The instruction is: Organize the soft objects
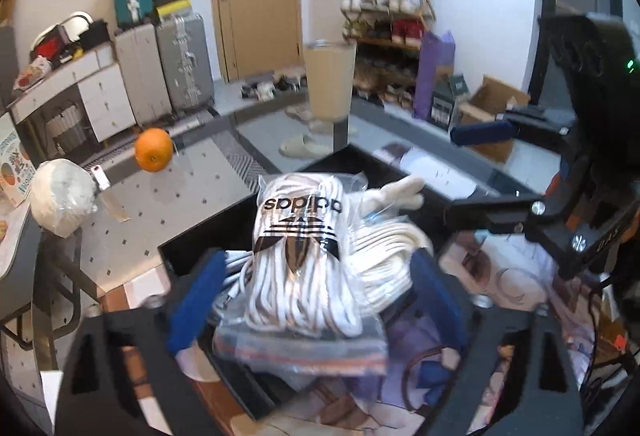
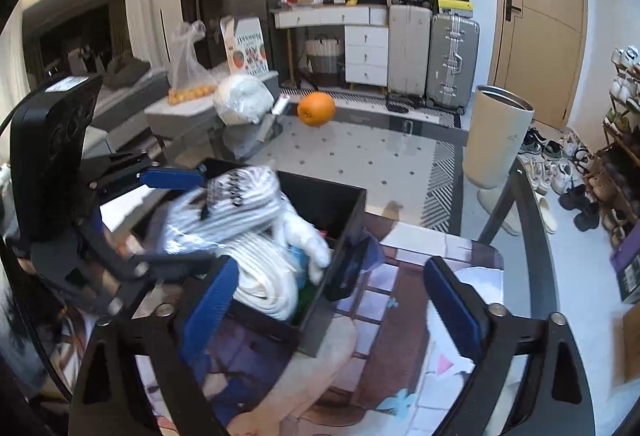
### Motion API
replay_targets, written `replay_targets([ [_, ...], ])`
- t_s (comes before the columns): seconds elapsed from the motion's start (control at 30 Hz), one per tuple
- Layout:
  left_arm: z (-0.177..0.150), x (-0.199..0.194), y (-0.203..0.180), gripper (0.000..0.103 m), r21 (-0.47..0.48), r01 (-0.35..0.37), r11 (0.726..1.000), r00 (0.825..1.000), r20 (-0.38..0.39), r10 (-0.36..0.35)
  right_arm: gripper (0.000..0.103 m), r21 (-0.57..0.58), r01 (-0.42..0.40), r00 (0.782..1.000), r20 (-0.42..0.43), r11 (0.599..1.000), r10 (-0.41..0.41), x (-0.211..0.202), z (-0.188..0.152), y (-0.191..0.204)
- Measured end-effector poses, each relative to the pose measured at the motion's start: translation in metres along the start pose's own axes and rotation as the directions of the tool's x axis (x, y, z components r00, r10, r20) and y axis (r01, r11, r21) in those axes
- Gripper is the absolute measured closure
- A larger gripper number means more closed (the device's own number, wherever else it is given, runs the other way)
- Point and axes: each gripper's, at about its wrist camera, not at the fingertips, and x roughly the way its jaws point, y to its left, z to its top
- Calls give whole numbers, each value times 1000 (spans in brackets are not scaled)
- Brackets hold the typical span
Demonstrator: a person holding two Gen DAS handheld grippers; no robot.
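Observation:
An open black box stands on a printed mat. On top of its contents lies a clear bag of white laces with a black logo. A coil of white rope and a white glove lie beside it. My left gripper is open, its blue pads standing clear on either side of the bag. My right gripper is open over the box's near corner and the mat, holding nothing.
An orange, a bagged white bundle and a tall beige tumbler stand on the glass table beyond the box. Suitcases, drawers and a shoe rack line the room's walls.

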Motion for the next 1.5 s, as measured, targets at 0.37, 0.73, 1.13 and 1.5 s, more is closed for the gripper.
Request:
replay_targets([
  [0.37, -39, -49, 5, 0, -199, -152, 968, 975, 129, 179, 1, -1, -27, 990, 137, 1000, 27, -30, -21, 31],
  [0.73, -73, -48, 17, 0, -378, -286, 881, 926, 127, 355, 1, -11, 3, 983, 184, 1000, -1, -28, -36, 43],
  [1.13, -72, -45, 9, 0, -350, -355, 867, 903, 111, 414, 1, 7, 13, 976, 216, 1000, -14, -21, -43, 41],
  [1.5, -73, -49, 5, 0, -342, -343, 875, 903, 135, 407, 1, -8, 48, 973, 226, 999, -45, -22, -46, 47],
])
